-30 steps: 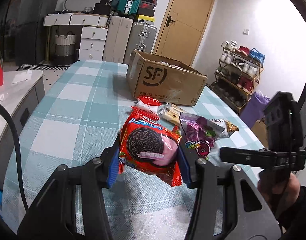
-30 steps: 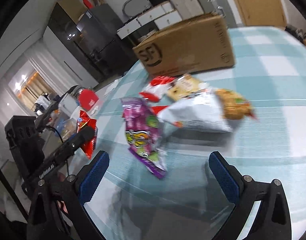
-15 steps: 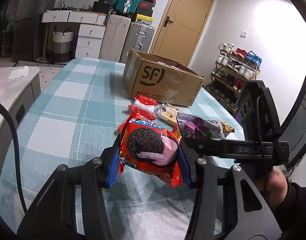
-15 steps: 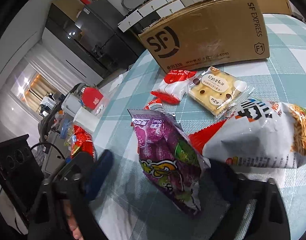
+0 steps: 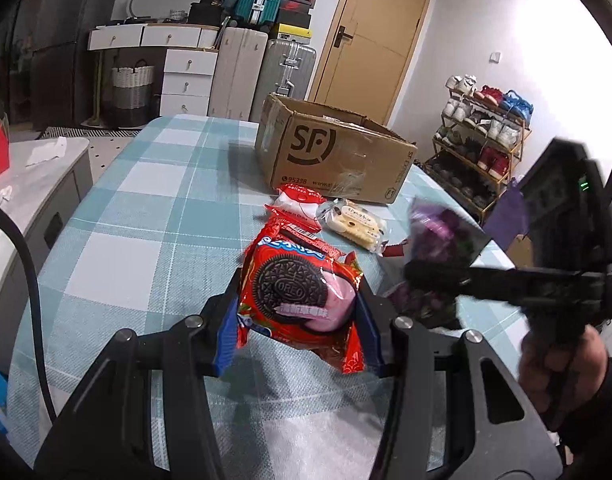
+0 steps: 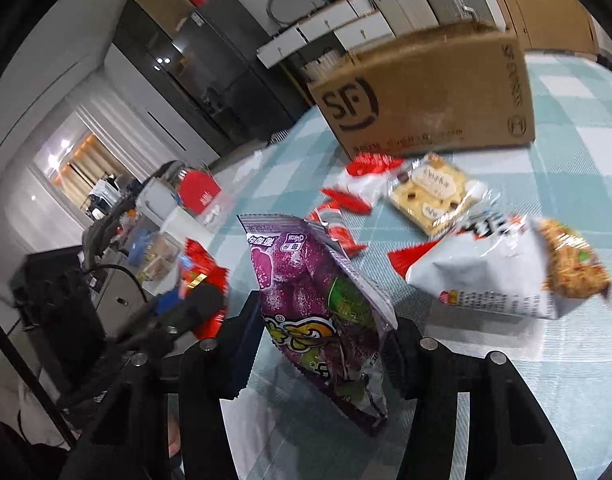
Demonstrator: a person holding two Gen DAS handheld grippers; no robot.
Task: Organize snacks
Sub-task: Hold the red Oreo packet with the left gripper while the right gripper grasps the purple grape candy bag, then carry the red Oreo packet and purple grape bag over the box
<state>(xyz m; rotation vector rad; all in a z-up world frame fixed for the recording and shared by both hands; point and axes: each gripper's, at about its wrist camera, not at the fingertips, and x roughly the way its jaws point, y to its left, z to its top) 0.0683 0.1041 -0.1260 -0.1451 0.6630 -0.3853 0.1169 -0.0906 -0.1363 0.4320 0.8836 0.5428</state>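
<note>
We hold two snacks at once now. The purple candy bag sits upright between the jaws of the right gripper, which a second ago stood wide open over the table with the bag lying flat beyond them; the jaws are closing and already press its sides, and the bag looks raised off the checked tablecloth. We judge the pick nearly made, so this packet is next for sorting. The left gripper is clamped, as before, on the red Oreo pack, held above the cloth and not shifted.

Left on the table are a white noodle-snack bag, a clear-wrapped cake and a red-and-white packet, all near the cardboard box, probably the destination.

Readable writing: "OREO" on the biscuit picture, "SF" and "95338" on the box front, "Made in China" on a red wrapper. The purple bag's characters are too blurred to read
</note>
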